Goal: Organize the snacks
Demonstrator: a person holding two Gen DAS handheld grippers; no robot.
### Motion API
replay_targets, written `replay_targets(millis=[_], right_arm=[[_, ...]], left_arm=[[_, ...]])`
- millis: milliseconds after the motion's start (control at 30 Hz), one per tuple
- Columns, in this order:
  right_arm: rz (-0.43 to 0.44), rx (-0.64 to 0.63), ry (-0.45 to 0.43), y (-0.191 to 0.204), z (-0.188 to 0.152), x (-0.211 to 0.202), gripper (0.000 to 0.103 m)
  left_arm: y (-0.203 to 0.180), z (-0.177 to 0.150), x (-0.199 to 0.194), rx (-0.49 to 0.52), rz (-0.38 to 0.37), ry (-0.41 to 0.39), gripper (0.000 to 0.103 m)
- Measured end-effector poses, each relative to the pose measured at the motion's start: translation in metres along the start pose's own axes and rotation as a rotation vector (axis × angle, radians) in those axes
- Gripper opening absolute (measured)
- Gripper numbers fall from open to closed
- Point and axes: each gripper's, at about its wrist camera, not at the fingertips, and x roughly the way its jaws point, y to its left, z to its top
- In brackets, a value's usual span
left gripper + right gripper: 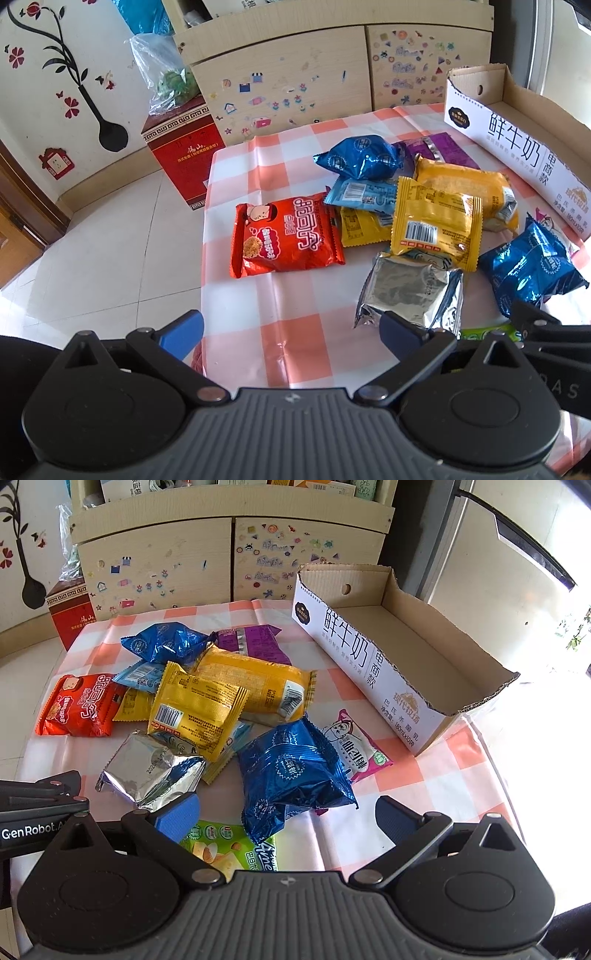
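Snacks lie in a loose heap on the bench [476, 760], which wears an orange-and-white checked cloth. Both grippers hover above its near edge with fingers spread wide and nothing between them: the left gripper [291, 332] over bare cloth near the bench's left edge, the right gripper [286, 818] over the near end of the heap.

At the left of the heap a red pack [286, 234] lies flat, apart from most others but touching a small yellow pack [360, 227] at its right. A silver pack [410, 293] sits nearest the left gripper, its near corner just beside that gripper's right finger [400, 330]. A square yellow pack [197, 710] lies barcode up on top of the pile, leaning on a long yellow pack [258, 686] behind it. A light blue pack [140, 675] pokes out between the pile and a blue foil bag [166, 642] at the far side; a purple pack [255, 642] lies just beside that bag.

A second blue foil bag [291, 771] sits puffed up right ahead of the right gripper, overlapping a pink-and-white pack [354, 746] on its right and a green pack [229, 845] that lies under the gripper.

At the right, a long open milk carton box [369, 657] stands on the bench with nothing inside. Beyond the bench stand a sticker-covered cabinet [166, 554] and, on the floor, a red box [183, 158] with a plastic bag [164, 70] on top.
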Motion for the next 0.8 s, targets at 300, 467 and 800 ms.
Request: replay_targets(millis=[300,467,800], right_arm=[[0.003,-0.002,0.001,-0.0001,0.0,0.0004,0.103],[0.002,-0.005,0.002,0.0004,-0.0003,0.0005,0.103],[0.017,-0.001,-0.008,-0.0004,-0.0025,0.0024,0.103]], left_arm=[[-0.0007,-0.001,0.001,-0.004,-0.002,0.002,0.1],[-0.0004,-0.0022,0.0034,-0.012,-0.01,0.011,0.1],[0.0051,-0.0059,0.0071,-0.037,-0.049,0.017,0.1]])
